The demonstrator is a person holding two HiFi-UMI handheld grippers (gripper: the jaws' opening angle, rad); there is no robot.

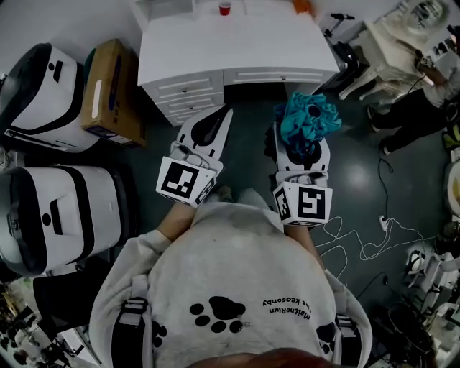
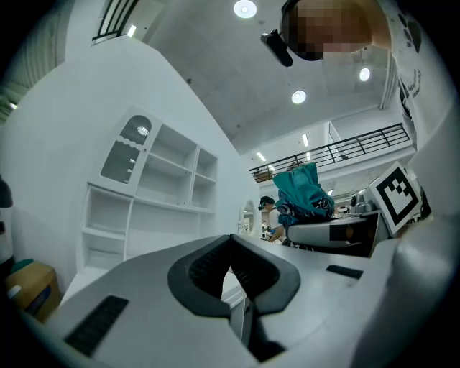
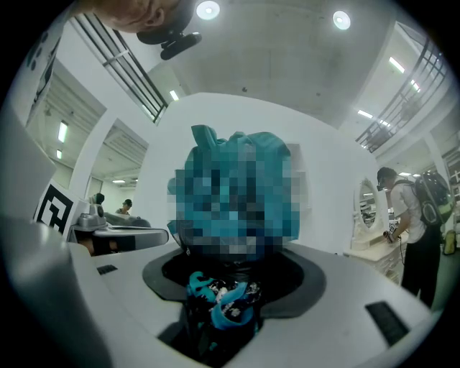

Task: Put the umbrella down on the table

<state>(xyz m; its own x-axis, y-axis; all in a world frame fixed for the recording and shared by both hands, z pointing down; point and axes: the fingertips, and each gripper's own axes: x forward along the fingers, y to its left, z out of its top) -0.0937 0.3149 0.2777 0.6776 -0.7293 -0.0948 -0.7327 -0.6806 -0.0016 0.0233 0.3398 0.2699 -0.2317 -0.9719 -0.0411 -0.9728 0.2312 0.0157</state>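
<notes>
A folded teal umbrella (image 1: 309, 118) stands up out of my right gripper (image 1: 302, 146), which is shut on its lower end. In the right gripper view the umbrella (image 3: 223, 302) fills the space between the jaws, and its bunched top is covered by a mosaic patch. My left gripper (image 1: 210, 128) is held beside it at the same height, shut with nothing in it; its jaws meet at the tip (image 2: 231, 248). From the left gripper view the umbrella (image 2: 305, 190) shows to the right. The white table (image 1: 237, 43) lies just ahead of both grippers.
A red cup (image 1: 225, 8) stands at the table's far edge, and drawers (image 1: 190, 90) face me. A cardboard box (image 1: 108, 90) and two white-and-black machines (image 1: 57, 215) are at the left. Cables (image 1: 359, 241) lie on the floor to the right, near a person (image 1: 420, 100).
</notes>
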